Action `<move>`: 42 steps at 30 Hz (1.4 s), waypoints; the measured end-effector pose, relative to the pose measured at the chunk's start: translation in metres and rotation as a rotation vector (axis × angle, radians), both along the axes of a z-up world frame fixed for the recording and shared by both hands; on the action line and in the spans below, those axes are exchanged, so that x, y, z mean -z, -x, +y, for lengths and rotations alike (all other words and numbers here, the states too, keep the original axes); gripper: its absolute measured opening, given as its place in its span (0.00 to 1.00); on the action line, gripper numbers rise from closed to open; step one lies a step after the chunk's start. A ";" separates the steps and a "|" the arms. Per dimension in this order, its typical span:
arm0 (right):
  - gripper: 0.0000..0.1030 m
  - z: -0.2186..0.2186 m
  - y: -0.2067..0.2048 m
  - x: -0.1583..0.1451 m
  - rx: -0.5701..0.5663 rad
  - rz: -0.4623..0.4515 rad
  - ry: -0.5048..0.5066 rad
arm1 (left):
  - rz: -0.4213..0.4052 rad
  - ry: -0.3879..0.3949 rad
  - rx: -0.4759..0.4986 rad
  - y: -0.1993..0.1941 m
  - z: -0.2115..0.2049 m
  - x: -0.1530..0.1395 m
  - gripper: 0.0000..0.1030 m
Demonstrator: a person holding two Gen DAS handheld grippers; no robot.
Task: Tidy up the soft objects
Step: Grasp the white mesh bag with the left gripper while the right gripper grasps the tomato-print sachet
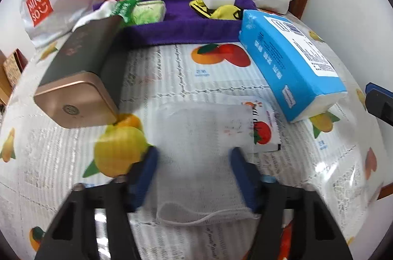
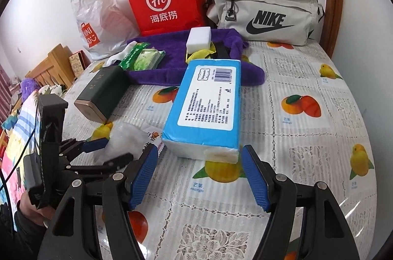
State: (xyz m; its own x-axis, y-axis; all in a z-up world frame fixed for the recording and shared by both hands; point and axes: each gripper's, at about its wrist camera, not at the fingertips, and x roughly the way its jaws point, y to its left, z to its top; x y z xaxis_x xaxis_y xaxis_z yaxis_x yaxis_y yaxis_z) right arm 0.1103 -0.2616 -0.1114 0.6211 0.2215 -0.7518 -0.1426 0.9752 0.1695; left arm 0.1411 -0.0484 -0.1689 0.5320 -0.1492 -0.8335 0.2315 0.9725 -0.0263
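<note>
down on the fruit-print tablecloth (image 1: 211, 78), the white mesh cloth (image 1: 203, 137) lies between the blue pads (image 1: 242, 176) of the left gripper (image 1: 192, 157), which flank its near end at a narrow gap; contact is too blurred to tell. the right gripper (image 2: 199, 154) stands wide, holding nothing, just before the blue tissue pack (image 2: 206, 102).
</note>
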 end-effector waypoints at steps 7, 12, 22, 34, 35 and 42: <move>0.68 0.019 0.003 0.002 -0.043 0.001 0.012 | 0.038 0.095 -0.058 -0.001 0.041 -0.003 0.06; 0.68 0.040 0.005 0.004 -0.103 0.004 0.009 | 0.034 0.098 -0.114 0.002 0.069 -0.004 0.06; 0.67 0.099 -0.001 0.031 -0.175 0.031 0.062 | 0.023 0.087 -0.254 0.009 0.133 -0.005 0.06; 0.62 0.135 -0.031 0.060 -0.066 0.013 0.161 | 0.017 0.163 -0.251 0.011 0.149 0.000 0.07; 0.62 0.135 -0.034 0.065 -0.047 0.026 0.167 | 0.017 0.168 -0.251 0.011 0.150 0.000 0.07; 0.58 0.130 -0.040 0.071 0.055 0.013 0.143 | 0.017 0.201 -0.246 0.011 0.154 0.001 0.07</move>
